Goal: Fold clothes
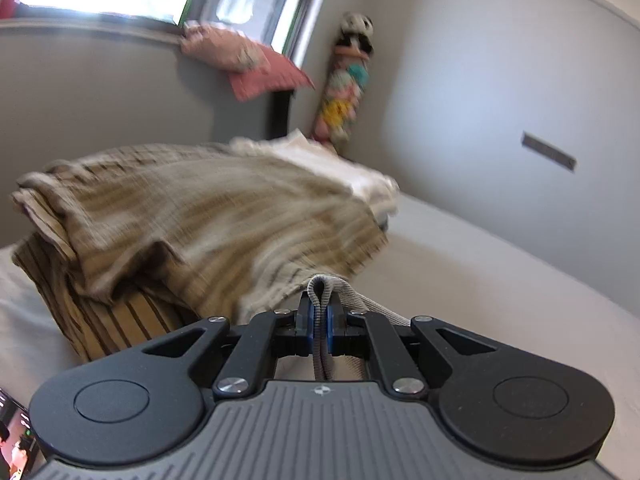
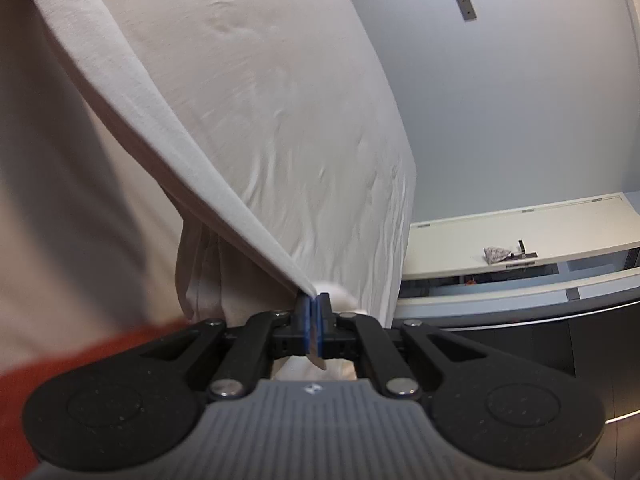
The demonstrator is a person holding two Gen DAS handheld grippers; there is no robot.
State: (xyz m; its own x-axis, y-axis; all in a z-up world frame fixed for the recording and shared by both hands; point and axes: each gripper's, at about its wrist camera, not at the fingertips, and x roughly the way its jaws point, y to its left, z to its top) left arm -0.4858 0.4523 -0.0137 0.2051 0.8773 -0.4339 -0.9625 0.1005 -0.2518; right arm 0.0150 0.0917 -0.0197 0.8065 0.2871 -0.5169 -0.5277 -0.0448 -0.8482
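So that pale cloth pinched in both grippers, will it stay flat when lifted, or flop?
Probably flop. In the right gripper the pale garment hangs in soft wrinkles from a taut edge. In the left gripper its hem bends into a tight loop, so it looks thin, limp, likely light.

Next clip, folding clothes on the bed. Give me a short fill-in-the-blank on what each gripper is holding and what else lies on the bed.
1. The left gripper is shut on a folded ribbed hem coloured ____.
2. The right gripper pinches the edge of a ____ cloth.
3. The striped cloth on the bed is draped over a ____.
4. A ____ plush stands in the corner by the window.

Missing words: grey; white; pillow; panda
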